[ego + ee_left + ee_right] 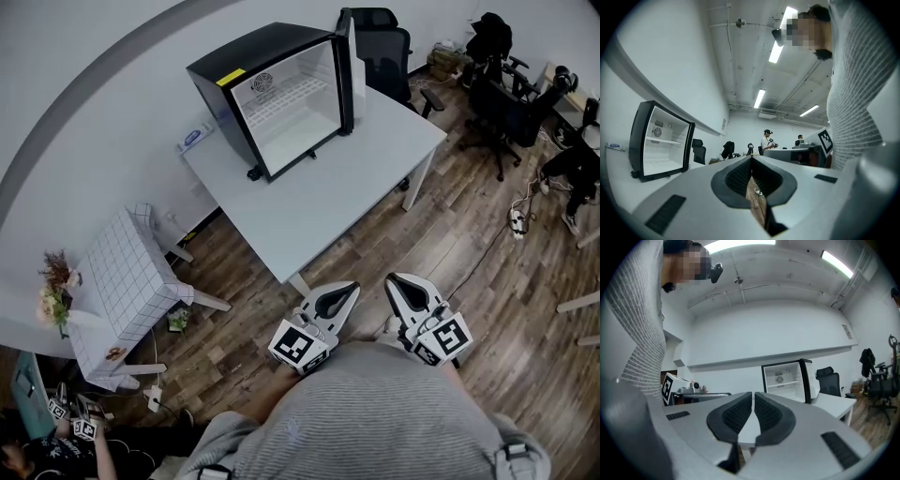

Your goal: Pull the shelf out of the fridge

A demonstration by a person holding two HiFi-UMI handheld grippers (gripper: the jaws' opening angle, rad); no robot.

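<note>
A black mini fridge [272,94] stands on the far left part of a white table [328,197], its door swung open to the right. Inside it a white wire shelf [286,94] lies across the upper half. The fridge also shows at the left of the left gripper view [658,140] and in the middle of the right gripper view [787,378], with the shelf [790,383] in place. My left gripper [352,286] and right gripper [394,278] hang close to my body, short of the table's near corner. Both are shut with nothing between the pads.
A low table with a checked cloth [131,272] stands at the left, flowers [56,281] beside it. Office chairs [380,47] [502,103] sit behind and right of the white table. A power strip [516,220] lies on the wood floor. Another person [56,441] crouches bottom left.
</note>
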